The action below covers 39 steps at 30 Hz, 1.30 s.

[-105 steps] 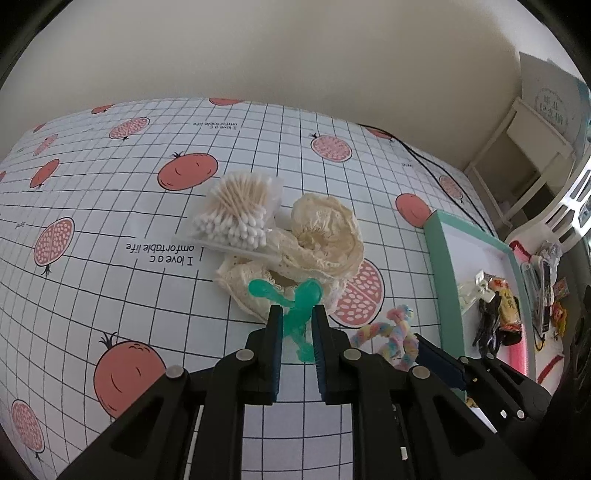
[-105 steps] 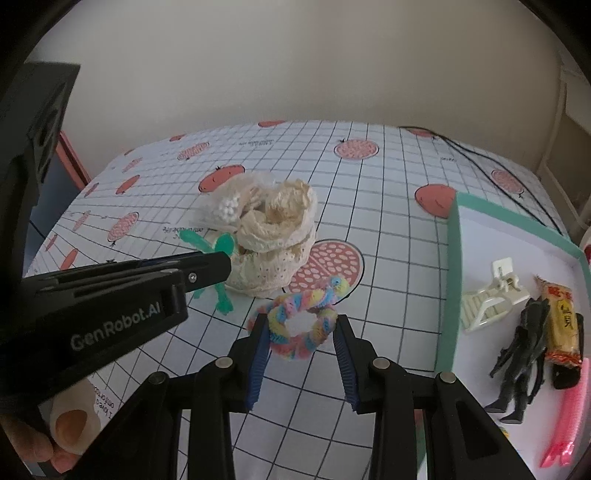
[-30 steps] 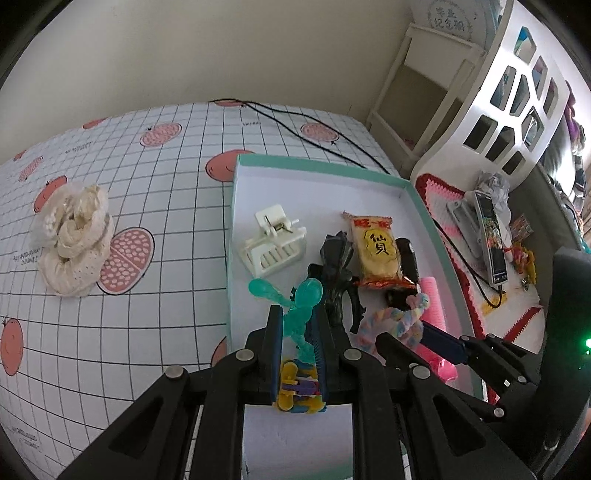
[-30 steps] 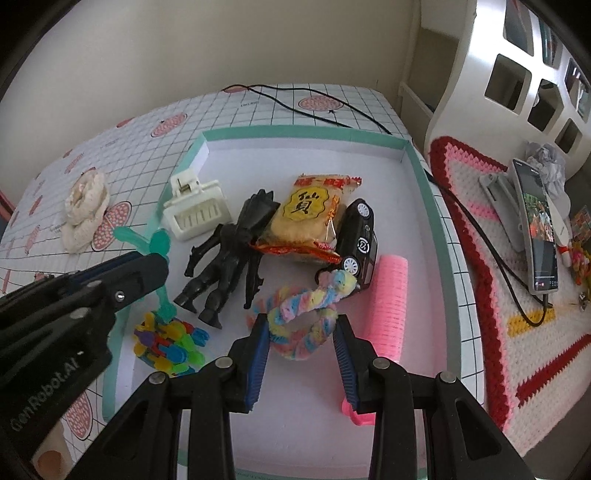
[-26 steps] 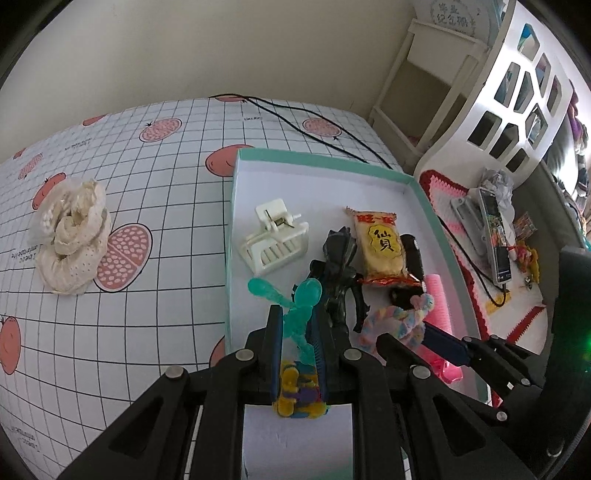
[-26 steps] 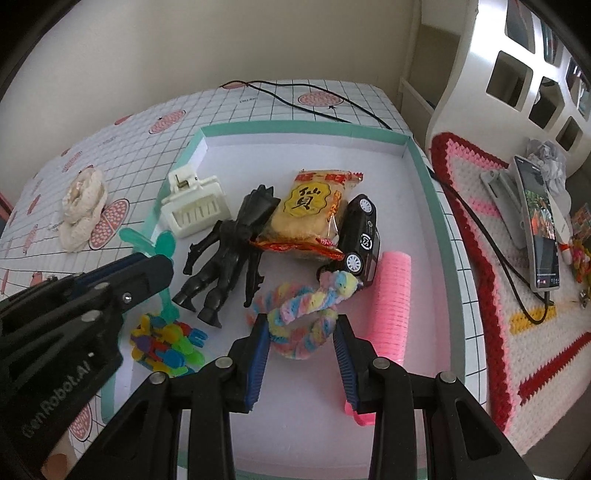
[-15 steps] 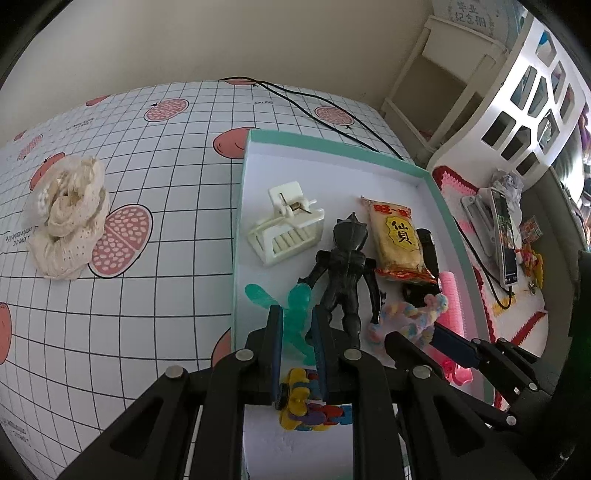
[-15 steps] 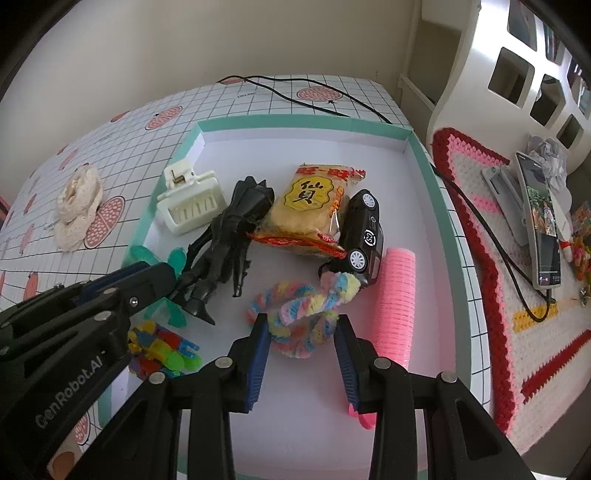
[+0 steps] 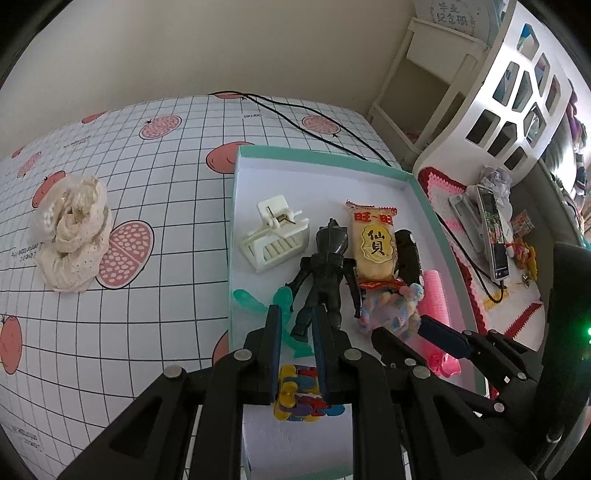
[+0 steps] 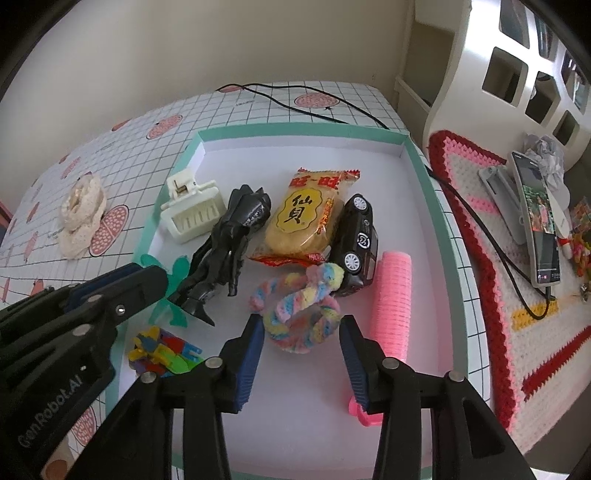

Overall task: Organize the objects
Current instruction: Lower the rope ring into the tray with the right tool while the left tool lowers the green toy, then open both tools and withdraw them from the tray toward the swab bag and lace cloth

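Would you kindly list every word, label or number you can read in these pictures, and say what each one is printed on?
"旺~旺" and "仙貝": on the yellow snack packet in the teal-rimmed tray.
"GenRobot.AI": on the side of the left gripper, as seen from the right wrist view.
Small black print on the checked tablecloth: too small and warped to read.
Lettering on the round white sign atop the shelf: too blurred to read.

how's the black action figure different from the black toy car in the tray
The black action figure is a long, limbed humanoid sprawled flat; the black toy car is a compact, rounded block tipped on its side, its white-hubbed wheels showing. The figure lies left of the yellow snack packet, the car right of it. Both are glossy black toys inside the teal-rimmed tray.
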Tool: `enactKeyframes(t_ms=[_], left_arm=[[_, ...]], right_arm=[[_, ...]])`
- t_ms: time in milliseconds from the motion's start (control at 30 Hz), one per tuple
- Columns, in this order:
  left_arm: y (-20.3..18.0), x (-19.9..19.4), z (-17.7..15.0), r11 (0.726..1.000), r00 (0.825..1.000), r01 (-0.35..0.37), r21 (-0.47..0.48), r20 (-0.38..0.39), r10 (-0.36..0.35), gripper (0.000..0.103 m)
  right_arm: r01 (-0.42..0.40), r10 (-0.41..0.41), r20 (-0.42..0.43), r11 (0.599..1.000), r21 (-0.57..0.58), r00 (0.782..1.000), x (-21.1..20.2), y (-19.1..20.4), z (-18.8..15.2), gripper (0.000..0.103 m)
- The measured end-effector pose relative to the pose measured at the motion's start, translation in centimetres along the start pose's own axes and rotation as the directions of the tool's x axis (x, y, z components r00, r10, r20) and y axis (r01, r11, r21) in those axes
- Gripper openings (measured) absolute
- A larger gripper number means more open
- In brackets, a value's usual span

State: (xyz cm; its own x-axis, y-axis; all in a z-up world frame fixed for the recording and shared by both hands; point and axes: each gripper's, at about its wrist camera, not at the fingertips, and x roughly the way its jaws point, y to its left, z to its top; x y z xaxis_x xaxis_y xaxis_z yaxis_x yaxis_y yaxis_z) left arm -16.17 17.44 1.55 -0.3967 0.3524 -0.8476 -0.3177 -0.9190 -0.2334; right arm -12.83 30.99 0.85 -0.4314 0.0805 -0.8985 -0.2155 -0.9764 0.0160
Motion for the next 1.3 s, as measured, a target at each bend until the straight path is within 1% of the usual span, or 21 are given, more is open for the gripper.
enactKeyframes(t_ms=[200,400,467,533,600,667,733,767,800,867,900,1033,1100,1167,1233,1300], left_arm=[[0.2,-0.3,0.2,1.000,1.000,0.003,-0.011,0.015,-0.003,0.016],[0.4,-0.7,0.3,1.000,0.999,-0.001,-0.029,0.038,0.002,0.017],[0.6,-0.9,0.4,0.999,0.999,0.002,-0.036,0.047,0.000,0.017],[0.8,-1.0,0.4,0.999,0.999,-0.001,-0.042,0.050,0.003,0.022],[1.1,-0.9,0.4,0.999,0.999,-0.008,-0.052,0.053,0.011,0.033],[1.4,-0.9,0.5,0.998,0.998,-0.008,-0.063,0.056,0.012,0.035],[1.6,-1.0,0.5,0.997,0.998,-0.010,-0.076,0.061,0.014,0.039],[1.7,-1.0,0.5,0.997,0.998,-0.012,-0.081,0.065,0.017,0.043],[1.8,-1.1,0.6,0.996,0.997,-0.018,-0.085,0.068,0.024,0.048],[2.1,-1.2,0.6,0.995,0.997,-0.027,-0.094,0.073,0.034,0.055],[2.3,-1.2,0.6,0.995,0.996,-0.029,-0.100,0.076,0.037,0.057],[2.9,-1.3,0.7,0.991,0.995,-0.040,-0.124,0.085,0.051,0.061],[3.4,-1.3,0.6,0.989,0.994,-0.043,-0.140,0.091,0.056,0.074],[4.0,-1.4,0.6,0.986,0.993,-0.047,-0.158,0.097,0.063,0.080],[4.6,-1.5,0.6,0.982,0.993,-0.049,-0.181,0.099,0.067,0.081],[5.3,-1.5,0.5,0.978,0.992,-0.050,-0.203,0.103,0.072,0.083]], right_arm=[[-0.013,0.012,0.046,1.000,0.021,0.999,-1.0,-0.2,0.2,0.046],[-0.034,0.028,0.136,0.999,0.040,0.990,-2.6,-0.4,0.7,0.046],[-0.033,0.026,0.152,0.999,0.042,0.988,-2.8,-0.3,0.8,0.046],[-0.032,0.025,0.162,0.999,0.043,0.986,-3.0,-0.3,0.9,0.046],[-0.032,0.024,0.170,0.998,0.046,0.985,-3.1,-0.3,0.9,0.046],[-0.032,0.023,0.180,0.998,0.050,0.983,-3.2,-0.4,1.0,0.047],[-0.034,0.022,0.190,0.998,0.058,0.982,-3.4,-0.5,1.0,0.053],[-0.032,0.020,0.193,0.998,0.061,0.981,-3.4,-0.6,1.1,0.055],[-0.031,0.017,0.196,0.997,0.065,0.981,-3.4,-0.7,1.1,0.056],[-0.032,0.016,0.201,0.997,0.076,0.979,-3.4,-0.9,1.2,0.058],[-0.032,0.015,0.203,0.996,0.080,0.979,-3.4,-1.0,1.1,0.061],[-0.031,0.012,0.212,0.996,0.087,0.977,-3.6,-1.2,1.1,0.065],[-0.031,0.010,0.217,0.996,0.090,0.976,-3.6,-1.3,1.1,0.071],[-0.029,0.007,0.223,0.995,0.095,0.975,-3.7,-1.4,1.1,0.075],[-0.030,0.006,0.228,0.995,0.100,0.974,-3.7,-1.5,1.1,0.077],[-0.032,0.008,0.228,0.994,0.102,0.974,-3.7,-1.5,1.2,0.082]])
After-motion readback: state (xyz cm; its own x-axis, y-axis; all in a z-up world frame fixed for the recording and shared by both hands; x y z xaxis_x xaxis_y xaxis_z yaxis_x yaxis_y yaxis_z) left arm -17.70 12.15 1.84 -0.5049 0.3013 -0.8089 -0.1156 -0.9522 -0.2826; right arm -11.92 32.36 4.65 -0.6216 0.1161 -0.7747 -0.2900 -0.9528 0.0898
